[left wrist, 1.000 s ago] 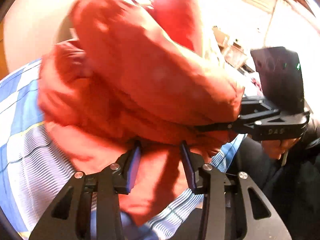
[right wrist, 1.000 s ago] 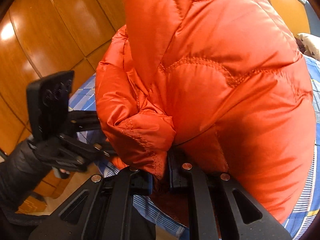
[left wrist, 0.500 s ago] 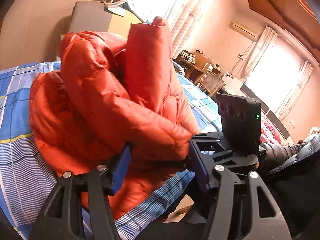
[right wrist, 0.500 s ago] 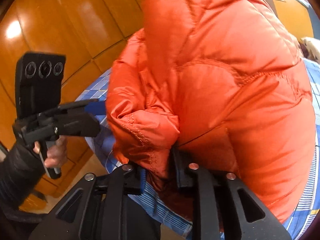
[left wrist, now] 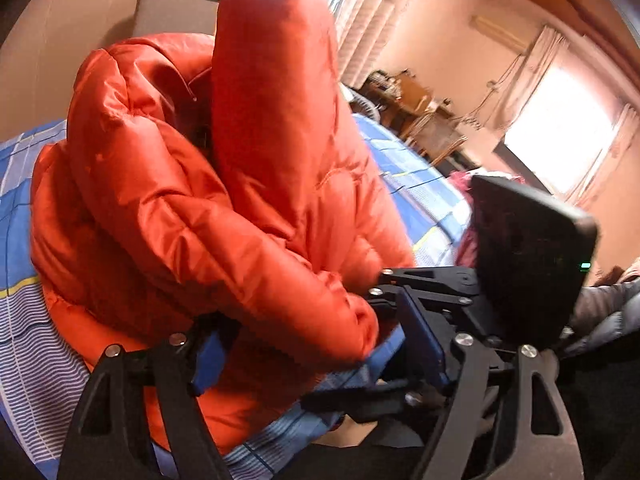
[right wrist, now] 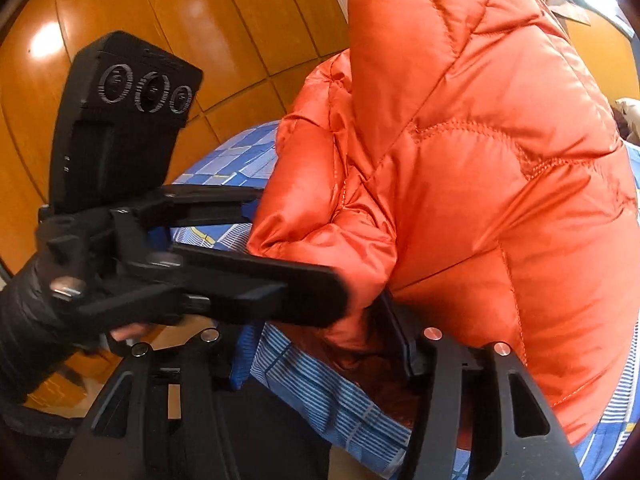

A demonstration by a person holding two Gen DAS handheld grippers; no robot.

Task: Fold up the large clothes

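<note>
Two grippers are seen at the near edge of an orange down jacket (left wrist: 208, 216), which is heaped on a blue striped bedsheet (left wrist: 24, 344) and fills the left and centre of the left wrist view. At lower left of that view the left gripper (left wrist: 316, 354) is shown with its jaws opening, a puffy sleeve end lying loosely between them and not pinched. Toward the right, the right gripper (left wrist: 404, 304) is seen side-on beside the same sleeve end. In the right wrist view the jacket (right wrist: 472, 184) occupies the upper right, and the right gripper (right wrist: 320, 354) is also opening, the hem fold no longer clamped. The jacket is judged light, soft, springy and slippery-shelled; a fold would likely rebound unless pressed. Stitched hems, cuffs or quilting seams are judged the surest places for a hold.
</note>
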